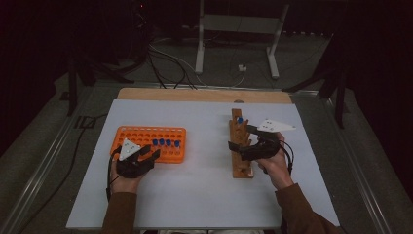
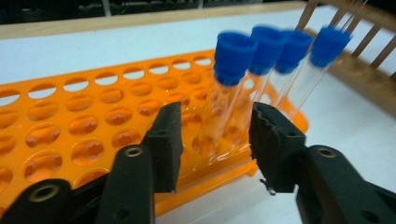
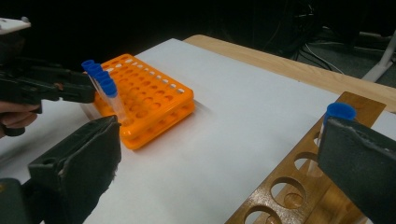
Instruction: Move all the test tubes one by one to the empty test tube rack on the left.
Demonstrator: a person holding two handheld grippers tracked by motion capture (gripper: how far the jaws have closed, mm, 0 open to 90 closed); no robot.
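Left gripper view: left claw [image 2: 212,144] apart, straddling nearest blue-capped test tube [image 2: 224,93] in orange rack [image 2: 70,121]; next, likely squeeze and lift. Right claw [image 3: 219,163] apart beside wooden rack [image 3: 299,172].

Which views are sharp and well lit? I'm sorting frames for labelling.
High view: dim overall, dark surroundings, small soft detail on the orange rack. Left gripper view: bright; the left gripper sharp, the blue-capped tubes slightly blurred. Right gripper view: near black jaws soft, the wooden rack and white table clearer.
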